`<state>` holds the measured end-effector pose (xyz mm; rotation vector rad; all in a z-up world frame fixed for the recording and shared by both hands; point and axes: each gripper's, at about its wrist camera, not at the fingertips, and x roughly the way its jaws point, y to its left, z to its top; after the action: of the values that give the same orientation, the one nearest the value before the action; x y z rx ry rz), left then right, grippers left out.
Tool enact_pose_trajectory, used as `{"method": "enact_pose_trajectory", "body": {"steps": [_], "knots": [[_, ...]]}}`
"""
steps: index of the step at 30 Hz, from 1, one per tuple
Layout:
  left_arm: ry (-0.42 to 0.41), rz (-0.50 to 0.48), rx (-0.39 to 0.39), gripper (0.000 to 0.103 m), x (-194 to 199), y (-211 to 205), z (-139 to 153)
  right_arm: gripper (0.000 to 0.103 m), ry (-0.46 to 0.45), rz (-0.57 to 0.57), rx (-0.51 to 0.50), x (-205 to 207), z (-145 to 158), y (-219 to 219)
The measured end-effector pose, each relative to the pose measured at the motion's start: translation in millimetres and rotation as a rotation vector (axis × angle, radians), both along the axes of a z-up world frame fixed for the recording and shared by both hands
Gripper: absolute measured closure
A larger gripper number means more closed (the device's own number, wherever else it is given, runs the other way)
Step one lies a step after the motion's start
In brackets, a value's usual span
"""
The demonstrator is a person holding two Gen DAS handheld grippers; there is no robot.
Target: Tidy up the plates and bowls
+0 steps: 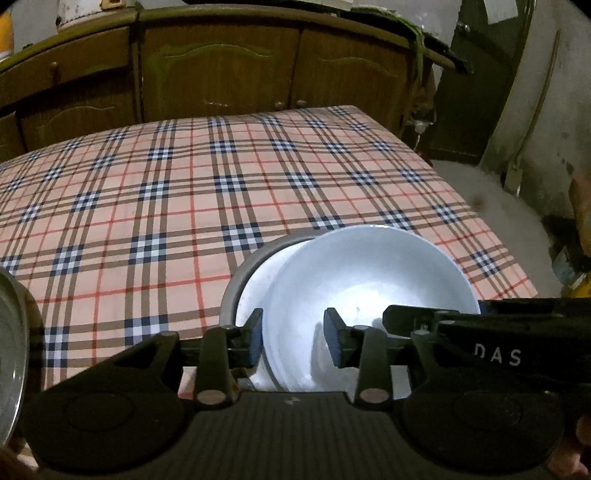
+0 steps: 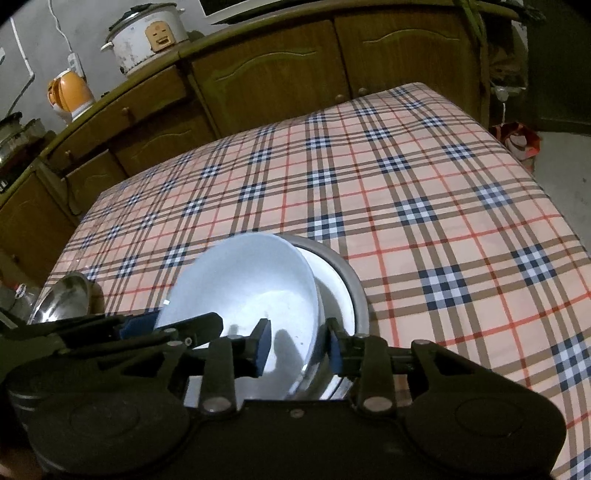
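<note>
A white bowl [image 1: 365, 280] sits tilted inside a stack of a white bowl and a grey metal bowl [image 1: 236, 280] on the checked tablecloth. My left gripper [image 1: 293, 338] is open, its fingers either side of the white bowl's left rim. My right gripper [image 2: 299, 349] is open, its fingers straddling the white bowl's [image 2: 243, 284] right rim, with the metal bowl [image 2: 351, 280] outside it. The left gripper's fingers [image 2: 136, 325] show at the bowl's left edge in the right wrist view. A shiny steel plate [image 2: 62, 299] lies to the left, also in the left wrist view [image 1: 11, 354].
The checked tablecloth [image 1: 166, 206] covers the table. Wooden cabinets [image 1: 221, 70] stand behind it. A rice cooker [image 2: 147, 33] and an orange kettle [image 2: 70, 92] stand on the counter. The table's right edge drops to a concrete floor [image 1: 491, 206].
</note>
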<state>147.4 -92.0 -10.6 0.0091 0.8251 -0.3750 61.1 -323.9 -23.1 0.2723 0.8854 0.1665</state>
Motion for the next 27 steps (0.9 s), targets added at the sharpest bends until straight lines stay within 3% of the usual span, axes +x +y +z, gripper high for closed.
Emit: {"method": "enact_pose_trajectory", "body": {"steps": [1,3,4,6,10,14,18,22,27], "knots": [[-0.020,0.003,0.005,0.063,-1.4,0.3,2.2,0.059,-0.013,0.001,-0.001,-0.9,1.6,-0.6],[-0.066,0.026,0.041,0.045,-4.0,0.1,7.2,0.051,-0.030,-0.002,-0.005,-2.0,6.7,-1.3],[-0.085,0.044,0.061,0.042,-4.6,0.6,8.5,0.049,-0.036,-0.005,-0.013,-2.3,8.8,-2.0],[-0.072,0.046,0.047,0.040,-2.8,4.8,8.6,0.031,-0.049,-0.017,-0.040,-3.8,11.9,-3.5],[-0.063,0.057,0.037,0.039,-3.4,8.3,10.1,0.031,-0.075,-0.014,-0.032,-9.5,17.6,-8.5],[-0.072,0.055,0.037,0.029,-5.7,9.3,15.0,0.028,-0.090,-0.029,-0.055,-17.0,22.3,-11.5],[-0.077,0.077,0.050,0.025,-5.8,13.2,15.9,0.028,-0.131,-0.081,-0.084,-28.7,25.7,-20.2],[-0.070,0.099,0.048,0.025,-4.3,16.6,16.0,0.028,-0.153,-0.167,-0.050,-36.5,25.4,-39.5],[-0.074,0.104,0.050,0.021,-5.2,16.7,17.2,0.028,-0.134,-0.212,-0.083,-36.1,21.1,-43.8]]}}
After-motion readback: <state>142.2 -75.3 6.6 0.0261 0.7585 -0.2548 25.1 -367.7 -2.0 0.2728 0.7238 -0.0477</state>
